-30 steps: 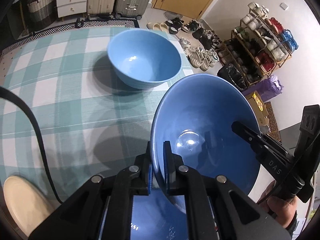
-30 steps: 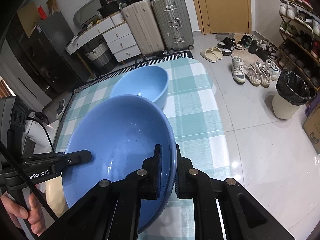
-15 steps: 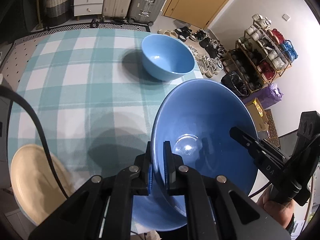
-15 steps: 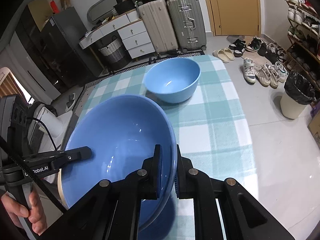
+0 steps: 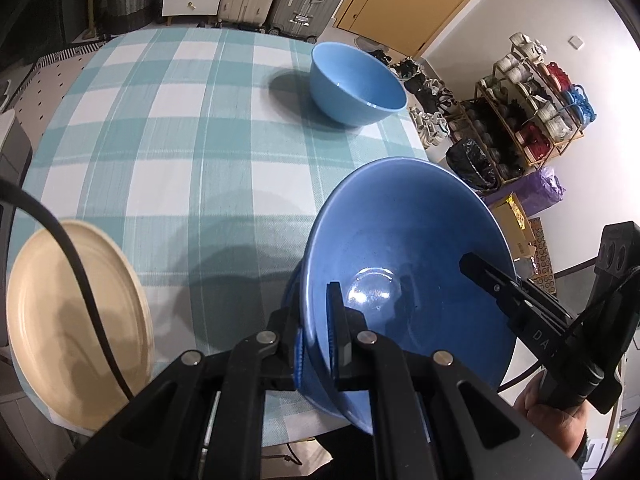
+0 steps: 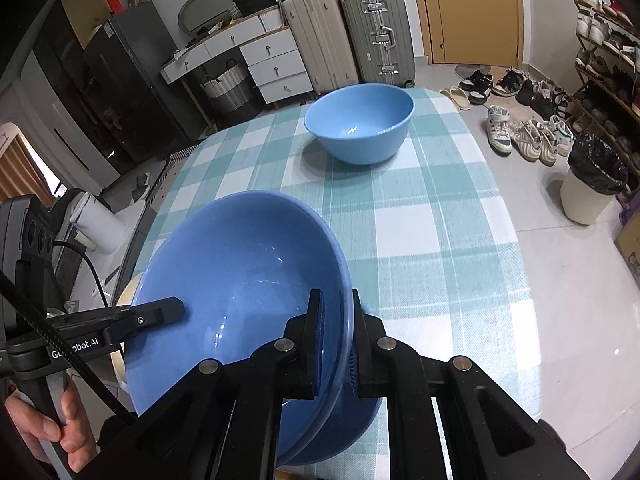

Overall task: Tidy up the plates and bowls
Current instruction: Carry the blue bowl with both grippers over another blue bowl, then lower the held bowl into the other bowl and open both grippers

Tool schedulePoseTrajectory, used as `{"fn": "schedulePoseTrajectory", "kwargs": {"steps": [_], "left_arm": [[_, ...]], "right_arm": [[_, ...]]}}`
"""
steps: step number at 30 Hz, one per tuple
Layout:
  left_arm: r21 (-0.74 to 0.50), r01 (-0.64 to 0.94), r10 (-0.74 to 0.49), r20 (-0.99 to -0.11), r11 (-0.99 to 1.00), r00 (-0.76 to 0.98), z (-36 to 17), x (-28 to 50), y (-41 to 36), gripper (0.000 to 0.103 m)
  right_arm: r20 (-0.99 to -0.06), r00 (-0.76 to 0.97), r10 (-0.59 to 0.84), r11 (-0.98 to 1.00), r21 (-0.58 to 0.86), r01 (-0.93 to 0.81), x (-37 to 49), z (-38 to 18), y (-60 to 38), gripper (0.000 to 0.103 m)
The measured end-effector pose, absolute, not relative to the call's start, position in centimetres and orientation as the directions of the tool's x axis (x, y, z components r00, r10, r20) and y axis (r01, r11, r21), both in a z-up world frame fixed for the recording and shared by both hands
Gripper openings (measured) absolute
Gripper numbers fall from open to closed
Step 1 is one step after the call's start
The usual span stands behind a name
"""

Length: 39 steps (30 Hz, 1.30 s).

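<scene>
A large dark blue bowl (image 5: 404, 264) is held in the air over the near table edge. My left gripper (image 5: 318, 324) is shut on its near rim, and my right gripper (image 6: 334, 332) is shut on the opposite rim. The same bowl fills the lower left of the right wrist view (image 6: 240, 288). A smaller light blue bowl (image 5: 356, 82) stands upright at the far right of the table, also in the right wrist view (image 6: 360, 120). A cream plate (image 5: 72, 320) lies at the table's near left edge.
The table has a teal and white checked cloth (image 5: 180, 128). Suitcases (image 6: 352, 36) and white drawers (image 6: 276, 64) stand beyond it. A shoe rack (image 5: 536, 92), shoes and a bin (image 6: 592, 184) stand to the right on the floor.
Both grippers have drawn back and up with the large bowl. The light blue bowl now looks farther away, and the cream plate has come into fuller view at the left.
</scene>
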<state>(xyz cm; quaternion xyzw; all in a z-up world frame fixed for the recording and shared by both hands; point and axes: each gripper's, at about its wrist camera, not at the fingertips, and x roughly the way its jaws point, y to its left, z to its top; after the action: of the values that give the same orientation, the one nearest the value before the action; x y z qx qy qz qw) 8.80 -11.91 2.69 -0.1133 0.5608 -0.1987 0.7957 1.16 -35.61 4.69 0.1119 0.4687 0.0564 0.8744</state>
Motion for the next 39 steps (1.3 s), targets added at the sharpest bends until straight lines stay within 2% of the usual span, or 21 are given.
{"fn": "schedulePoseTrajectory", "kwargs": {"steps": [11, 21, 30, 39], "left_arm": [[-0.381, 0.177, -0.419, -0.852, 0.907, 0.314, 0.2, 7.6, -11.4, 0.006], [-0.360, 0.188, -0.404, -0.848, 0.914, 0.343, -0.5, 7.1, -12.2, 0.006], [-0.207, 0.205, -0.277, -0.867, 0.957, 0.414, -0.7, 6.2, -13.2, 0.006], [-0.154, 0.196, -0.225, -0.875, 0.968, 0.428, -1.5, 6.1, -13.9, 0.006]], "right_arm": [[-0.799, 0.564, 0.210, 0.971, 0.239, -0.022, 0.1, 1.1, -35.0, 0.011], [-0.797, 0.584, 0.154, 0.985, 0.172, -0.025, -0.6, -0.4, -35.0, 0.011], [-0.808, 0.579, 0.111, 0.993, 0.106, -0.041, -0.8, -1.3, -34.3, 0.011], [-0.813, 0.575, 0.095, 0.995, 0.095, -0.031, -0.8, -1.8, -34.4, 0.011]]}}
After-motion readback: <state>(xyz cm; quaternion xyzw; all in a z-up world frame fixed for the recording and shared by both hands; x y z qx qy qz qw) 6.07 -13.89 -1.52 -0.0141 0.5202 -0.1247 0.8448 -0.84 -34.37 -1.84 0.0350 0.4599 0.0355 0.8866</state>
